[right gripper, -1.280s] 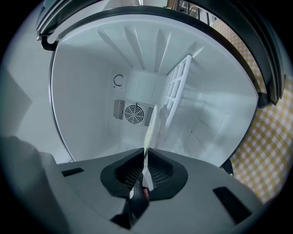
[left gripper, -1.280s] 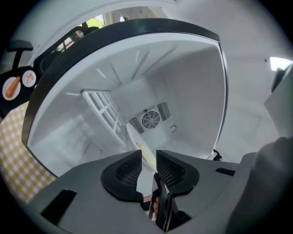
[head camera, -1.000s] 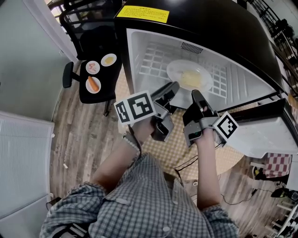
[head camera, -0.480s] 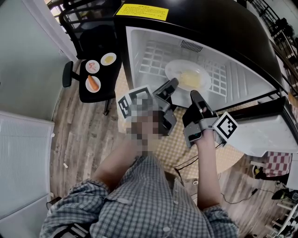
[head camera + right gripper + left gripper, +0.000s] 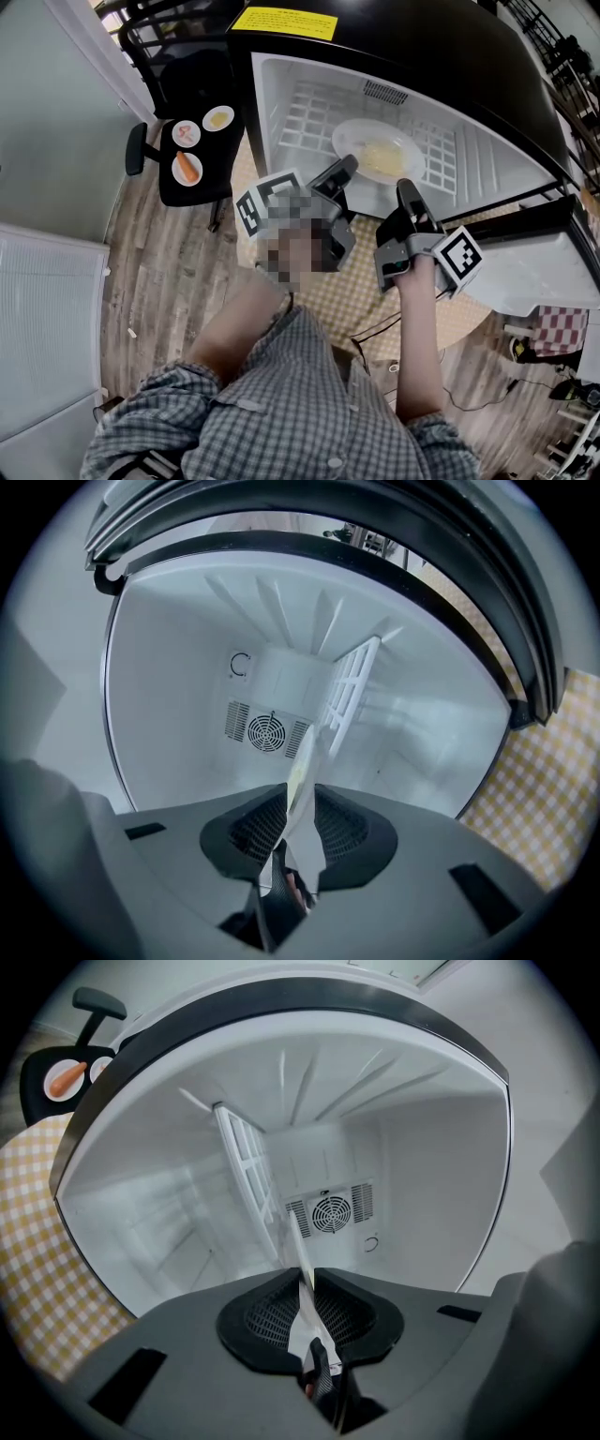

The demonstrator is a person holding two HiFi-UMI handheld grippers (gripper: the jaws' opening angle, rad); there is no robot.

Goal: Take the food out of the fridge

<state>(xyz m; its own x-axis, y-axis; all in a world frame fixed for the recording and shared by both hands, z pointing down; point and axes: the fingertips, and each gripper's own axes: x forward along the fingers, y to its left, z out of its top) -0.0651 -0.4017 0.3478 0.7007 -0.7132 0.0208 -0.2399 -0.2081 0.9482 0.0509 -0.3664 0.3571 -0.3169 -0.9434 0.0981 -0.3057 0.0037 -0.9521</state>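
A white plate (image 5: 380,150) with pale yellow food rests on the wire shelf inside the open white fridge (image 5: 281,89). My left gripper (image 5: 345,169) reaches level onto its near left rim. In the left gripper view the plate (image 5: 292,1237) runs edge-on between the jaws of the left gripper (image 5: 302,1279), which are closing and pinch the rim. My right gripper (image 5: 408,192) is at the near right rim. The right gripper view shows the right gripper (image 5: 302,794) shut on the plate's edge (image 5: 305,757), with a bit of yellow food showing.
A black office chair (image 5: 197,192) left of the fridge carries three small plates, one with a carrot (image 5: 187,170). A yellow checked cloth (image 5: 356,300) lies below the fridge opening. The fridge door (image 5: 544,272) stands open at the right. A fan vent (image 5: 333,1211) marks the back wall.
The left gripper's jaws have drawn together on the plate's rim. The right gripper has shifted slightly toward the right. The plate has hardly moved.
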